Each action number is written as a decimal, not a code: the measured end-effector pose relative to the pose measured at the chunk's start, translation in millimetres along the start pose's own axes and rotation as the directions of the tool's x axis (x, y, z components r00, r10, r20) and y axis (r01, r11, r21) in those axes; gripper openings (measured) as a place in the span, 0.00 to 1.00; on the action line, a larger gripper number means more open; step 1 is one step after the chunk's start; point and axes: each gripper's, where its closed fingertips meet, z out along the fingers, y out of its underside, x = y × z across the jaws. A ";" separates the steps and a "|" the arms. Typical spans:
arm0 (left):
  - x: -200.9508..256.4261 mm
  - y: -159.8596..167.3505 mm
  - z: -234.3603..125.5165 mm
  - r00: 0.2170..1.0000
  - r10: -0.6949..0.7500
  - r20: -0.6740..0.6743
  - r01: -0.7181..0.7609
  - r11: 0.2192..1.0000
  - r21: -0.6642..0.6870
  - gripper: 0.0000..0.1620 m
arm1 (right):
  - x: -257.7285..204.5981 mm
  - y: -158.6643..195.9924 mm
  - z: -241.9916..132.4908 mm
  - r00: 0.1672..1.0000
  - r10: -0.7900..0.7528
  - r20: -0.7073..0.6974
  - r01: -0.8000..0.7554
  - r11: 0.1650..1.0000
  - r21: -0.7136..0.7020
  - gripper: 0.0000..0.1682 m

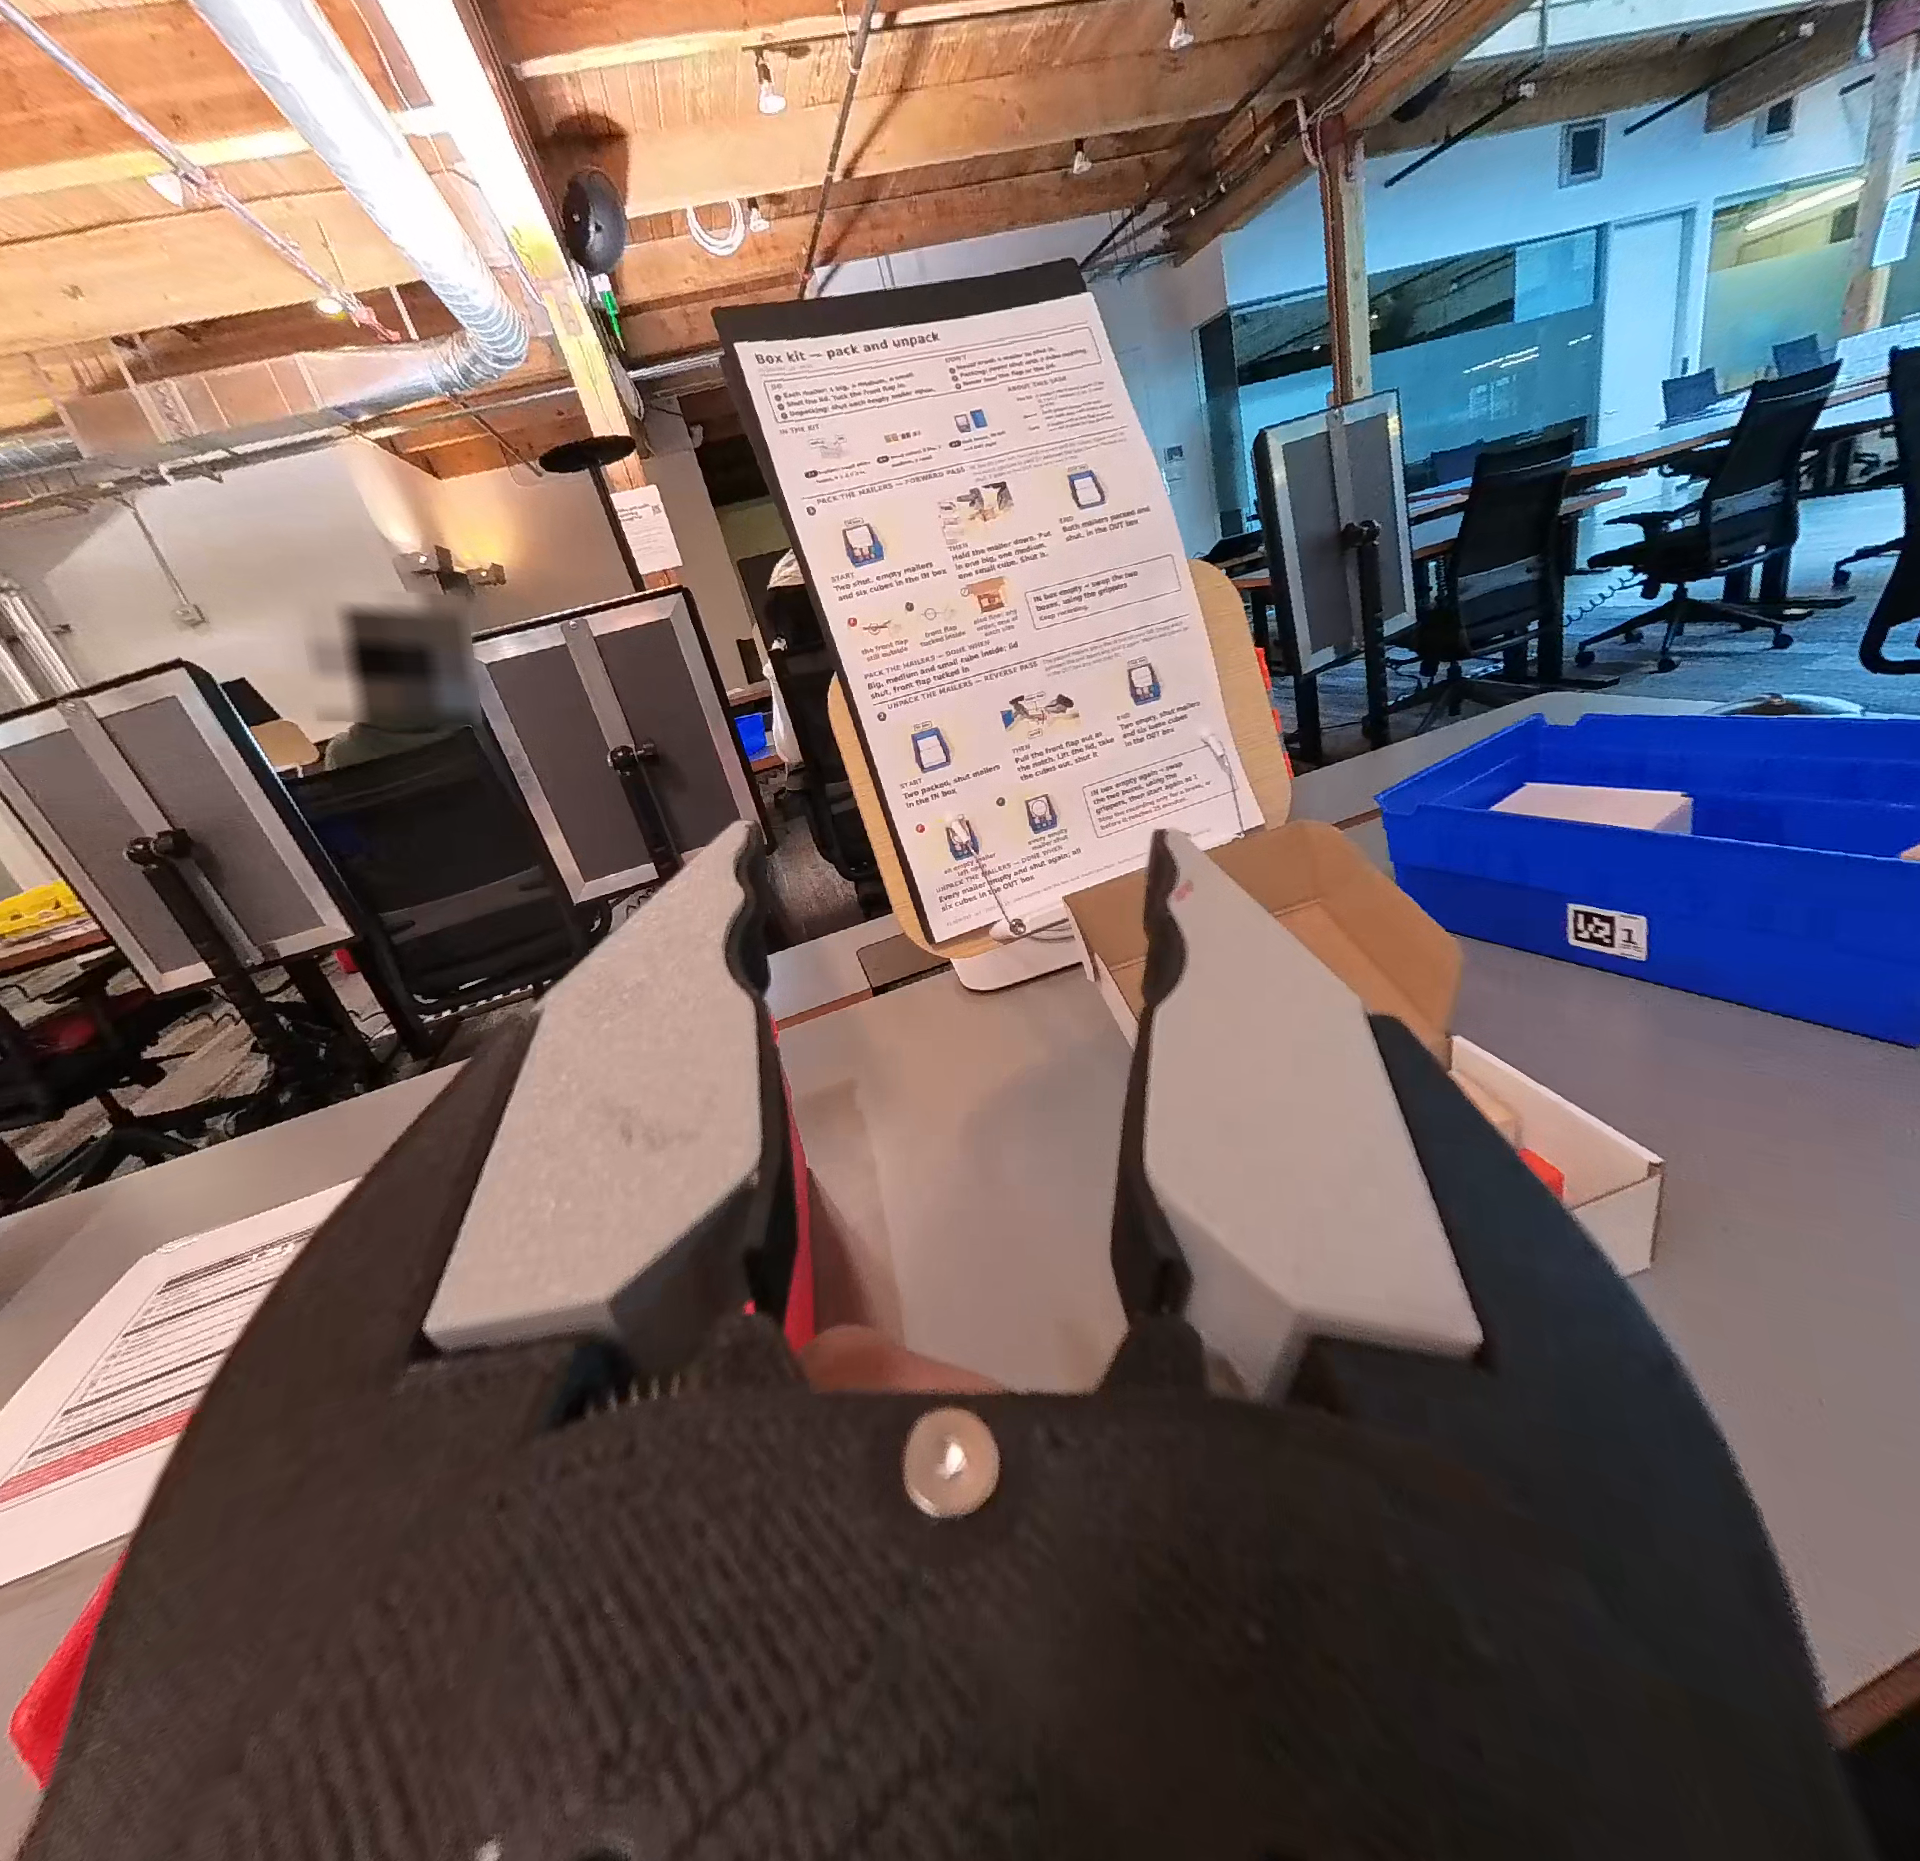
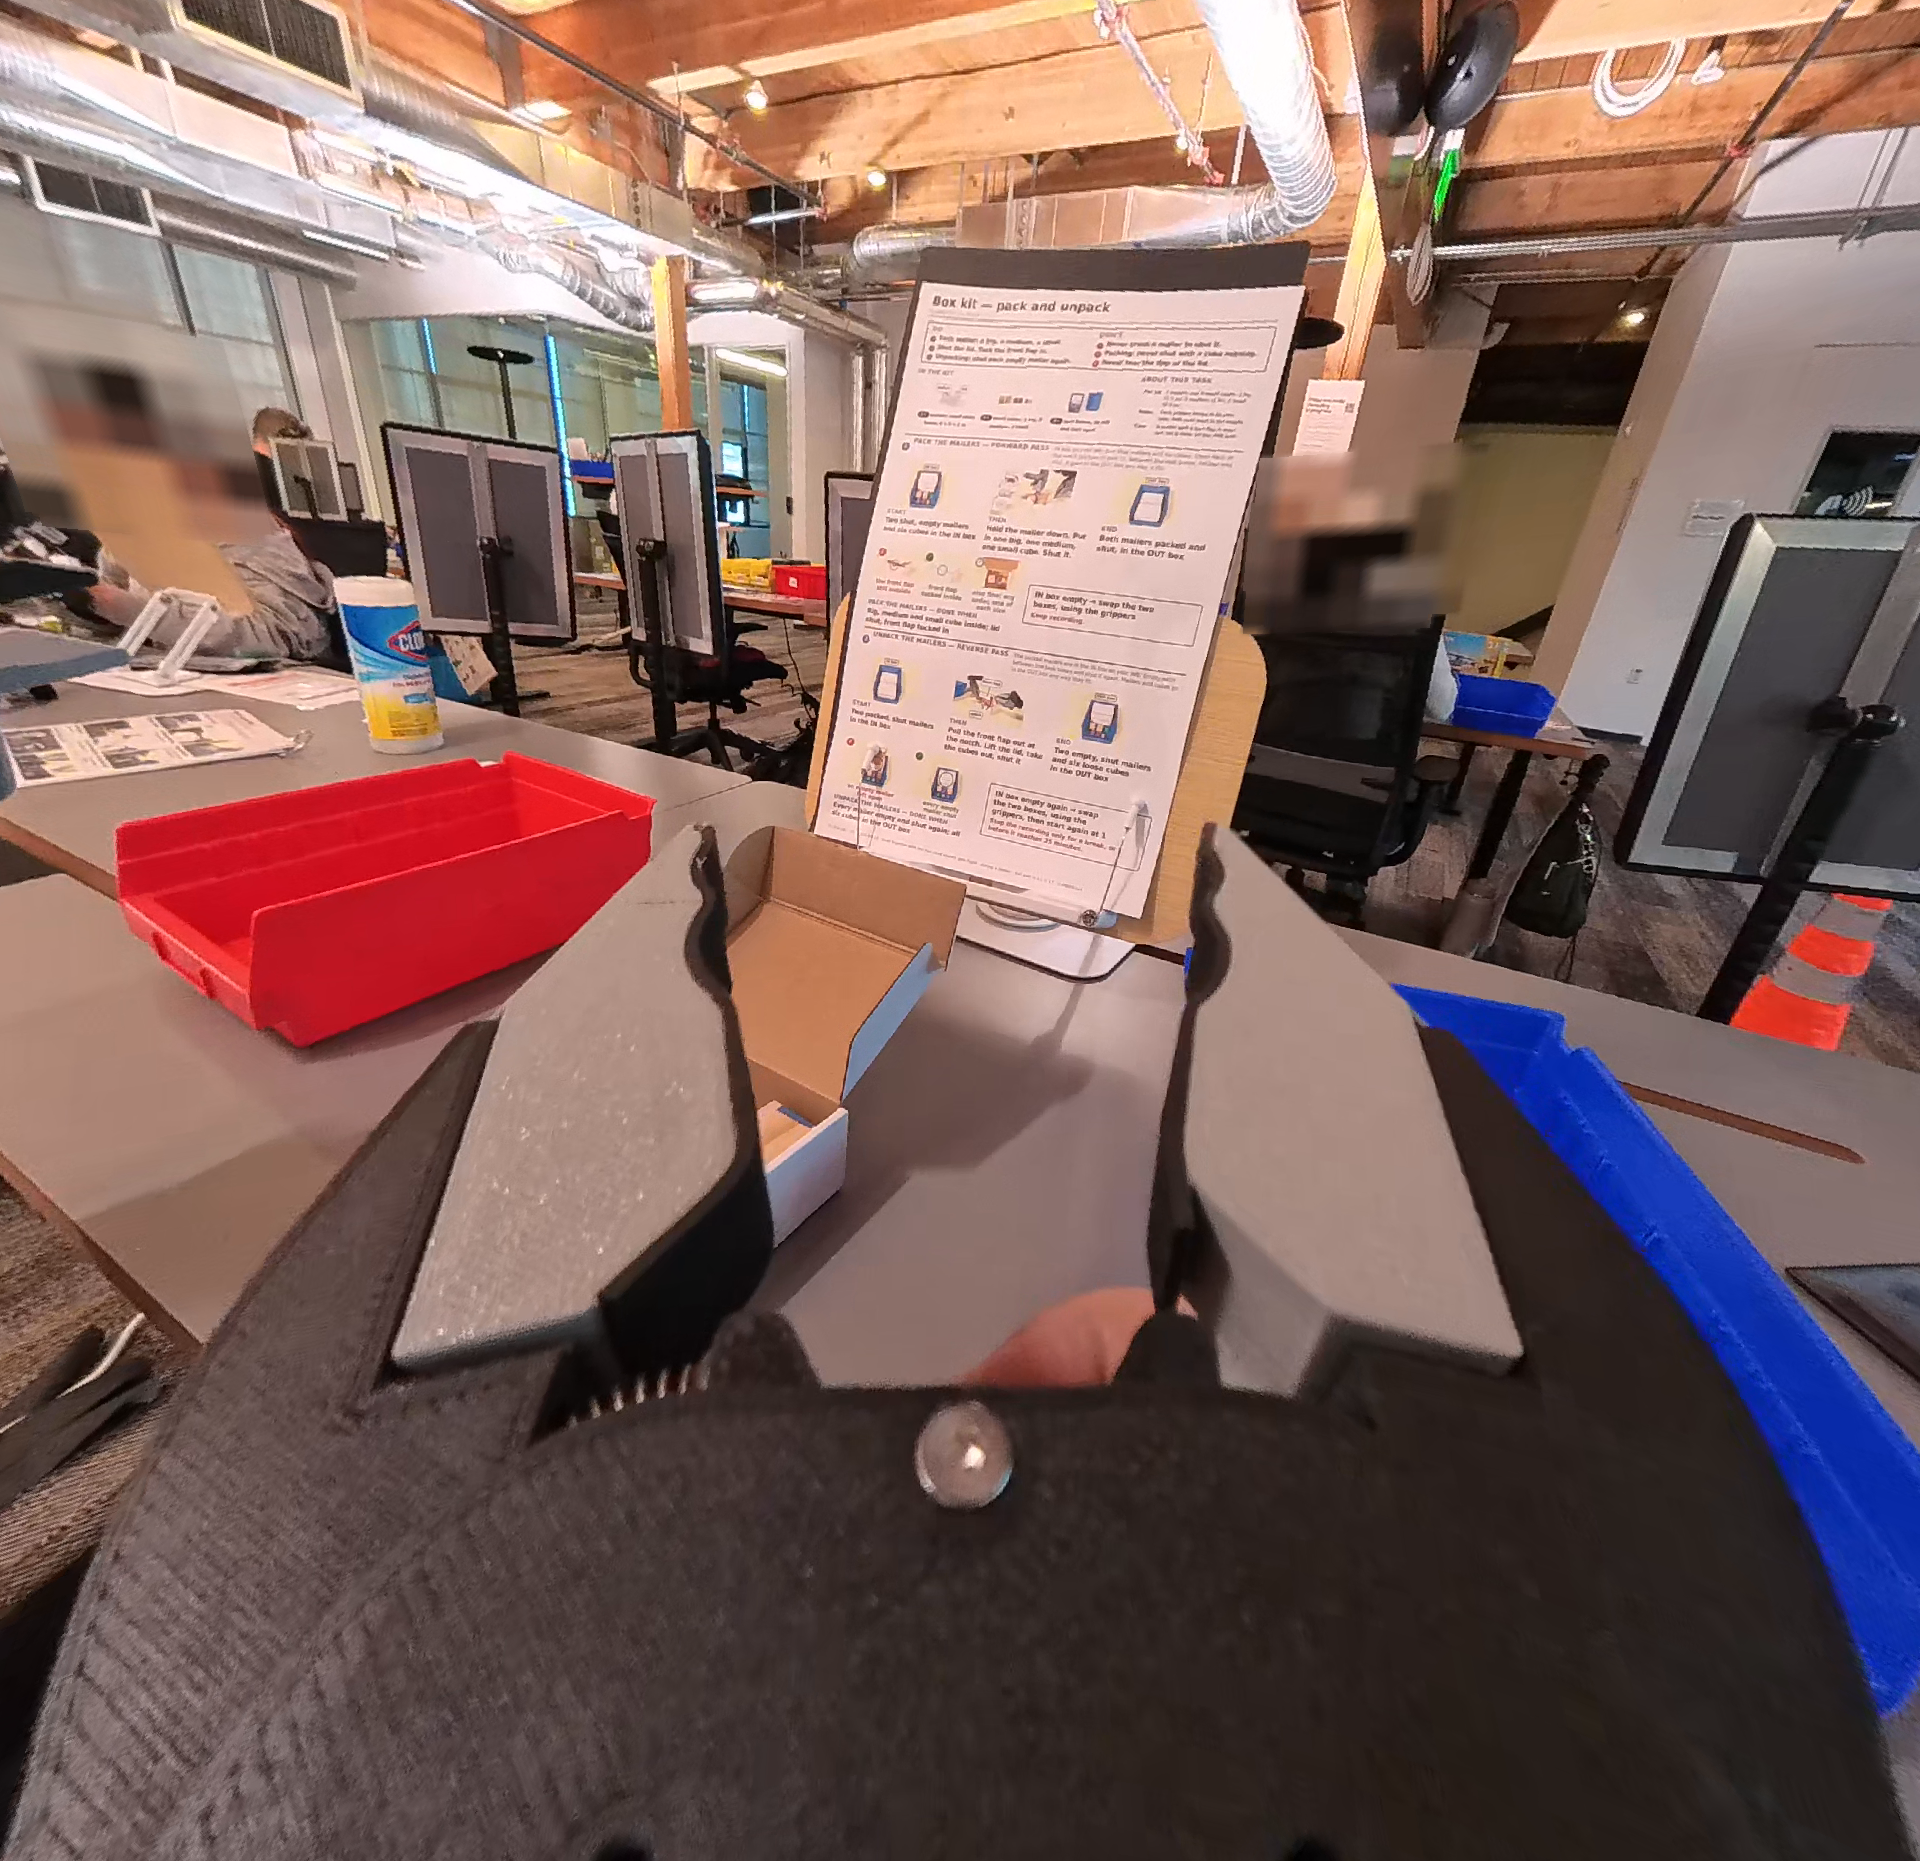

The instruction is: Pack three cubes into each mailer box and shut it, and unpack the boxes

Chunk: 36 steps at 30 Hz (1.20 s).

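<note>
A white mailer box [image 1: 1590,1177] with a brown inside stands open on the grey table, its lid [image 1: 1340,907] upright. An orange-red cube [image 1: 1540,1172] shows inside it; my finger hides the rest. My left gripper [image 1: 956,881] is open and empty, just left of and above this box. In the right wrist view the open mailer [image 2: 831,990] sits behind my left finger, with a pale block with a blue patch [image 2: 787,1123] in it. My right gripper [image 2: 956,876] is open and empty, above the table to the right of the box. A second, shut white mailer [image 1: 1590,809] lies in the blue bin [image 1: 1662,897].
A red bin [image 2: 364,897] stands on the table left of the mailer. The blue bin [image 2: 1662,1240] is close on the right. An instruction sheet on a stand [image 2: 1039,616] rises behind the mailer. A wipes canister [image 2: 390,658] stands far left. A printed paper [image 1: 135,1344] lies near left.
</note>
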 end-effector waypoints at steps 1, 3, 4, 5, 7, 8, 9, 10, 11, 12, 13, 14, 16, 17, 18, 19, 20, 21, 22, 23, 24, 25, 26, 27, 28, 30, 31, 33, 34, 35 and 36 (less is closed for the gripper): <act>0.2 0.4 0.2 1.000 -0.002 -0.003 0.002 1.000 -0.001 0.43 | -0.1 0.2 0.0 1.000 0.003 0.002 -0.003 1.000 0.000 0.52; 1.5 1.3 0.7 1.000 -0.004 -0.010 0.004 1.000 -0.005 0.44 | -0.6 0.9 0.5 1.000 0.004 0.006 -0.004 1.000 -0.003 0.52; 2.2 1.6 0.9 1.000 -0.003 -0.012 0.003 1.000 -0.006 0.44 | -0.9 1.5 0.9 1.000 0.004 0.007 -0.004 1.000 -0.004 0.52; 2.8 1.9 1.0 1.000 -0.001 -0.013 0.001 1.000 -0.008 0.44 | -1.4 2.2 1.4 1.000 0.003 0.008 -0.003 1.000 -0.007 0.52; 3.7 2.2 1.2 1.000 0.003 -0.014 -0.003 1.000 -0.010 0.44 | -2.5 3.4 2.2 1.000 0.001 0.012 -0.001 1.000 -0.012 0.52; 3.9 2.2 1.1 1.000 0.004 -0.015 -0.004 1.000 -0.010 0.43 | -2.8 3.9 2.4 1.000 0.000 0.011 0.000 1.000 -0.015 0.52; 3.9 2.1 1.0 1.000 0.004 -0.015 -0.004 1.000 -0.010 0.44 | -3.2 4.3 2.5 1.000 -0.001 0.013 0.001 1.000 -0.017 0.52; 4.0 2.2 0.8 1.000 0.003 -0.016 -0.003 1.000 -0.011 0.44 | -3.8 4.6 2.4 1.000 -0.001 0.015 0.001 1.000 -0.019 0.52; 4.2 2.3 0.7 1.000 0.002 -0.018 -0.002 1.000 -0.012 0.43 | -4.0 4.7 2.3 1.000 -0.001 0.015 0.001 1.000 -0.020 0.52; 4.4 2.6 0.6 1.000 0.001 -0.021 -0.001 1.000 -0.013 0.43 | -4.0 4.7 2.1 1.000 -0.001 0.015 0.001 1.000 -0.020 0.52; 4.9 3.0 0.6 1.000 0.002 -0.025 -0.002 1.000 -0.015 0.43 | -4.1 4.7 2.0 1.000 0.000 0.015 0.001 1.000 -0.020 0.52; 5.6 3.6 0.7 1.000 0.001 -0.030 -0.002 1.000 -0.018 0.42 | -4.2 4.8 2.0 1.000 0.001 0.016 -0.001 1.000 -0.020 0.52; 7.1 5.5 1.6 0.999 -0.004 -0.041 0.003 1.000 -0.025 0.40 | -5.2 6.1 2.7 1.000 0.005 0.021 -0.005 1.000 -0.024 0.51; 8.6 7.3 2.7 0.999 -0.009 -0.051 0.008 0.999 -0.031 0.40 | -6.6 7.6 3.9 1.000 0.009 0.028 -0.008 1.000 -0.030 0.50; 11.8 9.9 4.5 0.997 -0.022 -0.071 0.019 0.999 -0.040 0.40 | -9.1 9.9 5.6 0.999 0.014 0.039 -0.012 0.999 -0.039 0.49; 17.5 14.2 7.5 0.993 -0.047 -0.107 0.041 0.998 -0.057 0.39 | -13.5 13.4 8.2 0.998 0.020 0.058 -0.017 0.998 -0.053 0.48; 26.0 20.8 11.6 0.985 -0.079 -0.153 0.066 0.994 -0.087 0.39 | -20.0 18.4 12.0 0.996 0.026 0.086 -0.020 0.997 -0.074 0.47; 36.2 28.9 16.8 0.974 -0.104 -0.200 0.081 0.989 -0.120 0.38 | -27.9 25.6 16.7 0.993 0.029 0.118 -0.017 0.994 -0.105 0.46; 46.6 38.6 22.8 0.965 -0.113 -0.238 0.077 0.985 -0.155 0.38 | -35.6 34.9 22.1 0.989 0.025 0.144 -0.005 0.990 -0.141 0.46; 56.6 50.0 29.1 0.957 -0.106 -0.269 0.054 0.980 -0.194 0.38 | -43.4 46.0 28.1 0.986 0.013 0.169 0.018 0.983 -0.182 0.45; 66.3 62.4 35.0 0.950 -0.094 -0.298 0.022 0.972 -0.234 0.38 | -51.9 58.3 34.4 0.980 -0.002 0.199 0.048 0.973 -0.224 0.43; 75.4 74.2 40.5 0.942 -0.086 -0.324 -0.005 0.963 -0.270 0.39 | -61.4 70.7 40.7 0.971 -0.011 0.237 0.075 0.962 -0.263 0.40; 84.0 85.3 45.2 0.933 -0.089 -0.350 -0.023 0.953 -0.302 0.39 | -71.1 82.0 47.3 0.961 -0.005 0.276 0.090 0.951 -0.296 0.37; 91.4 95.1 49.8 0.924 -0.101 -0.369 -0.029 0.943 -0.331 0.39 | -80.6 92.1 54.4 0.950 0.011 0.313 0.096 0.941 -0.325 0.32; 97.7 104.2 53.9 0.917 -0.116 -0.382 -0.030 0.934 -0.355 0.39 | -90.4 101.9 61.5 0.935 0.028 0.352 0.105 0.929 -0.355 0.29; 107.5 123.1 61.6 0.907 -0.141 -0.397 -0.034 0.915 -0.402 0.39 | -108.5 124.9 75.9 0.902 0.048 0.430 0.160 0.886 -0.435 0.29; 110.9 133.3 64.6 0.903 -0.148 -0.403 -0.043 0.903 -0.428 0.39 | -115.3 136.3 83.8 0.886 0.046 0.461 0.202 0.857 -0.473 0.30; 113.6 150.3 69.6 0.902 -0.159 -0.402 -0.054 0.882 -0.468 0.39 | -122.3 155.5 100.6 0.867 0.024 0.498 0.285 0.795 -0.535 0.31; 113.7 155.6 70.9 0.901 -0.165 -0.402 -0.054 0.876 -0.479 0.39 | -124.3 161.8 108.3 0.859 0.010 0.511 0.321 0.768 -0.554 0.30; 112.7 158.4 71.9 0.901 -0.170 -0.399 -0.050 0.874 -0.484 0.39 | -126.5 166.3 115.5 0.851 0.000 0.525 0.349 0.747 -0.566 0.27; 110.7 159.7 72.8 0.903 -0.175 -0.393 -0.041 0.873 -0.486 0.39 | -129.4 170.8 120.7 0.839 -0.004 0.544 0.378 0.723 -0.578 0.23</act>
